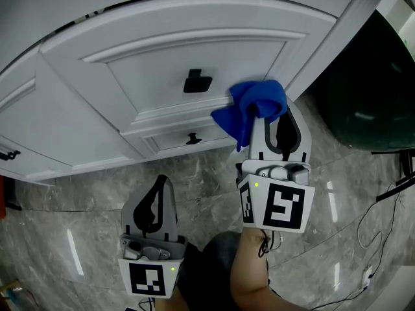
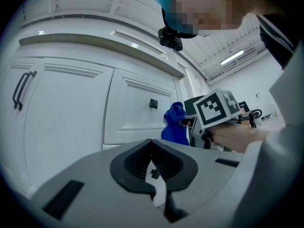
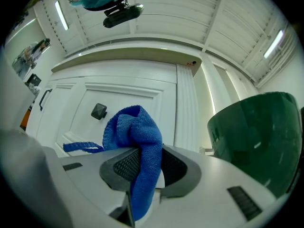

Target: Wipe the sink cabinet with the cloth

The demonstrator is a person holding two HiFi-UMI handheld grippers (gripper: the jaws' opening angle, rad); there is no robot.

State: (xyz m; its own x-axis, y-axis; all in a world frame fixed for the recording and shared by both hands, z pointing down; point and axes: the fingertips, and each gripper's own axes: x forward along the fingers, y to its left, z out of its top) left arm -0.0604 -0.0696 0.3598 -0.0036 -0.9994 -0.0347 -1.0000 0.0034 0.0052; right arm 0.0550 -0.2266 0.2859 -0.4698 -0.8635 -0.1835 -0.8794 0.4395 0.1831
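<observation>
A blue cloth point(image 1: 254, 106) is held at the white sink cabinet point(image 1: 84, 109) by the right gripper point(image 1: 267, 119).

In the head view, the cloth is seen bunched at the lower right corner of the cabinet's door panel, just right of the black knob point(image 1: 196, 81) and above the small drawer pull point(image 1: 192, 138); contact with the panel cannot be confirmed. The left gripper point(image 1: 159, 188) is held lower, over the grey marble floor point(image 1: 71, 206), well apart from the cloth. In the left gripper view, its jaws are seen pressed together with nothing between them, and the cloth is seen beyond them at the door. In the right gripper view, the jaws are seen clamped on the cloth, which rises out of them towards the door, and a dark green bin point(image 3: 256, 132) is seen to the right of the cabinet.
</observation>
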